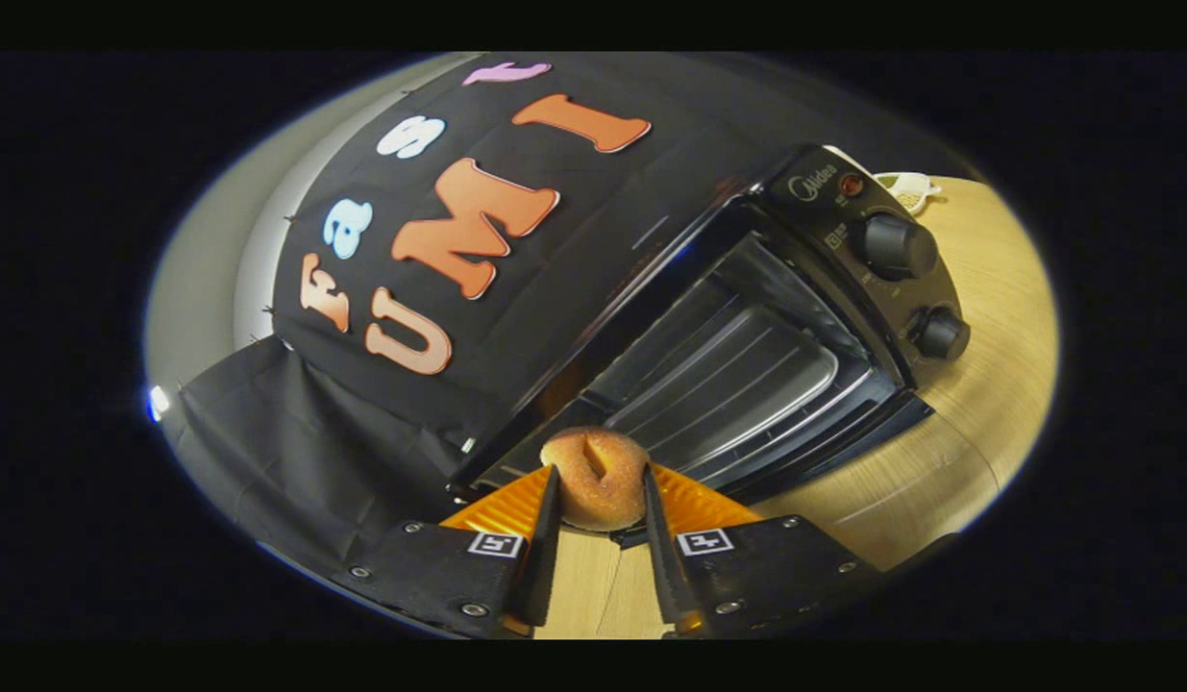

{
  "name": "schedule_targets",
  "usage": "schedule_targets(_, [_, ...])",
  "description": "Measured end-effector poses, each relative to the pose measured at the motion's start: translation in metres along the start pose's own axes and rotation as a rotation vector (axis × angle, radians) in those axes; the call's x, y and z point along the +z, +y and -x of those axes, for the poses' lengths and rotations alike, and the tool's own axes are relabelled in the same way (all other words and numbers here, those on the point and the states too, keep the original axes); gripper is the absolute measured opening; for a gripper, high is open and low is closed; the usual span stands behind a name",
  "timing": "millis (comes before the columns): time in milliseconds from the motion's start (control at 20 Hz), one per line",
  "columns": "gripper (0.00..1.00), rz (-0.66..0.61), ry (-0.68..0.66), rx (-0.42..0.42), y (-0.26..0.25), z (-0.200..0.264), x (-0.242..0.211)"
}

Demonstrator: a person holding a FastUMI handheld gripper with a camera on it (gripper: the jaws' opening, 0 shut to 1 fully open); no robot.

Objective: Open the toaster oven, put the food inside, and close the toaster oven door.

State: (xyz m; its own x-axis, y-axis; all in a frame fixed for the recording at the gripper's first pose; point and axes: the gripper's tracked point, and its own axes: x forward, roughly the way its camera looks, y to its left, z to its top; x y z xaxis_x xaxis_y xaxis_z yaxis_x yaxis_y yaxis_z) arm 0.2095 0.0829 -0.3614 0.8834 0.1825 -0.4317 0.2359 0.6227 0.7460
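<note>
A round golden-brown bread roll (595, 478) with a slit in its top sits between my two fingers, and my gripper (598, 485) is shut on it, held above the wooden table. Just beyond the roll stands a black toaster oven (747, 327). Its door (824, 447) hangs open and lies flat toward me. Inside, a metal tray (723, 370) rests on the rack. Two round knobs (899, 246) sit on the oven's control panel, on its right side.
The oven stands on a light wooden table (987, 384). A small white dish (908, 188) sits on the table behind the oven's far right corner. Black cloth (295, 432) drapes down to the left of the oven.
</note>
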Motion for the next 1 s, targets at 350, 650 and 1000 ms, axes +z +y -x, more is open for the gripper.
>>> schedule_targets(350, [0.44,-0.02,-0.058,-0.021,-0.009,-0.04,0.017])
schedule_targets(650, [0.55,0.116,-0.135,-0.047,-0.005,-0.044,0.023])
schedule_targets(1000, [0.91,0.361,-0.192,-0.099,-0.011,-0.034,0.034])
